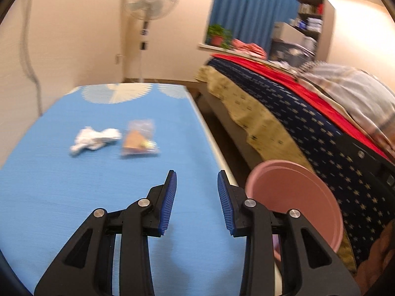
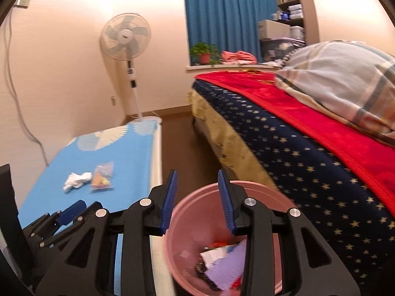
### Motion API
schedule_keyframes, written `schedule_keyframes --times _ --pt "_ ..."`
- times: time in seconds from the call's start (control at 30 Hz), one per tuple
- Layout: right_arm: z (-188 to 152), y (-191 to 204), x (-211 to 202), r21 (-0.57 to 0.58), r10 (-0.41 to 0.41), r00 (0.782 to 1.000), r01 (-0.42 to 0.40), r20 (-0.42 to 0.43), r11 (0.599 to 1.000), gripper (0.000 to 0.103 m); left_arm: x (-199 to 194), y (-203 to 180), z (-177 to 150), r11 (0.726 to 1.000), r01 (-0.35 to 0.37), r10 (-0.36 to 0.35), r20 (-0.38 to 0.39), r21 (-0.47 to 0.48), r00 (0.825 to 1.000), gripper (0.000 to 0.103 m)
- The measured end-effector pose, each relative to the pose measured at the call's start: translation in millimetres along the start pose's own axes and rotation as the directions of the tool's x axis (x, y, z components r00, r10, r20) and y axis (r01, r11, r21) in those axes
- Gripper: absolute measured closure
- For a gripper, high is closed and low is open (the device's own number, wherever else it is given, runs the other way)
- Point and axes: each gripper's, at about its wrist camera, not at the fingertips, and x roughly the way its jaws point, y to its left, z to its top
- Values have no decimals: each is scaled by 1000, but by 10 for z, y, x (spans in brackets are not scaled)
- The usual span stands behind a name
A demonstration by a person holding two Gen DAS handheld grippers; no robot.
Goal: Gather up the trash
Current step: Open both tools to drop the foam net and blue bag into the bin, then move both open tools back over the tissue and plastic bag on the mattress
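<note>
1. Trash was on the blue surface (image 1: 74, 197): a crumpled tissue (image 1: 95, 141) just beside a clear snack wrapper (image 1: 139, 139).
2. Left claw (image 1: 197, 202) hung wide open, empty, over the surface.
3. Right claw (image 2: 198, 202) gaped empty above the pink bin (image 2: 187, 259) holding paper scraps (image 2: 226, 266).

A: Table (image 1: 61, 185) surface?
B: Blue cloth, white fan motifs at far end. On it: crumpled tissue (image 1: 95, 141) and a clear bag (image 1: 140, 139) with orange contents, just beside each other, tissue on the left.

A: Floor (image 2: 180, 145)?
B: Brown. Pink bin (image 2: 182, 224) stands on it between table and bed (image 2: 308, 153), paper scraps inside. Fan (image 2: 126, 37) stands beyond the table's far end.
</note>
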Motion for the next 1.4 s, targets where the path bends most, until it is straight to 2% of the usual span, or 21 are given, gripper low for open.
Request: schedule_keyframes --times 0.07,0.23,0.43,0.57,0.67,0.97,1.1,1.23,1.33,1.4 --pt "-12 85 26 -7 41 999 -41 -3 999 75 -10 163 26 999 -36 36 12 -40 999 68" --pt "-55 293 117 -17 132 991 -133 -14 991 79 -39 401 58 991 -102 106 41 -88 994 68" --pt "-130 548 312 -10 225 973 -226 -46 974 81 -31 571 64 985 -151 156 56 -88 986 68" --pt "-174 698 460 6 274 959 -274 -71 962 88 -7 762 69 976 -189 196 56 -108 979 68" --pt "-198 811 579 23 303 949 -303 -86 953 90 31 886 75 969 -215 222 50 -122 974 68" --pt "-120 1094 852 17 359 928 -359 -100 933 90 214 1223 151 951 -261 269 29 -167 963 68" --pt "-124 1194 1062 20 374 917 -375 -140 927 89 322 1318 210 948 -270 276 15 -171 961 68" --pt "-154 1278 1255 20 371 909 -375 -190 927 87 423 1432 244 944 -260 263 -12 -203 965 68" --pt "-135 1346 1399 12 370 903 -377 -216 926 84 487 1483 283 939 -275 275 -33 -205 961 68" --pt "-122 1377 1517 20 379 893 -386 -241 922 77 545 1517 321 938 -275 271 -47 -212 961 65"
